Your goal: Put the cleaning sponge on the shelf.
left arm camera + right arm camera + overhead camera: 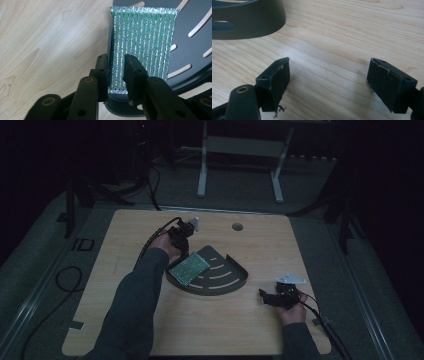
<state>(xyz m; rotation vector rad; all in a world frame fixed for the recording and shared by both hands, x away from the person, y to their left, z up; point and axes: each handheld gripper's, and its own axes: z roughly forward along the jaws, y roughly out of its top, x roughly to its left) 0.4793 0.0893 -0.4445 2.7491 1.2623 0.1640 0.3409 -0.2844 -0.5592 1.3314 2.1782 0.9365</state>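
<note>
A shiny green ribbed sheet [189, 268] lies across the left edge of a dark fan-shaped slotted tray [225, 282] in the middle of the wooden table. My left gripper [183, 252] reaches in from the far left side. In the left gripper view its jaws [116, 67] stand a little apart at the near end of the sheet [142, 37], the strip showing in the gap, pads not pressing it. The tray [195, 15] lies under the sheet. My right gripper [263, 296] rests low at the right, jaws wide open [328, 72] over bare wood, the tray wall [249, 22] ahead to its left.
A round hole [237, 226] sits in the tabletop [150, 330] behind the tray. Cables trail from both grippers off the table. White desk legs [202, 170] stand on the floor beyond the far edge. Bare wood lies in front of the tray.
</note>
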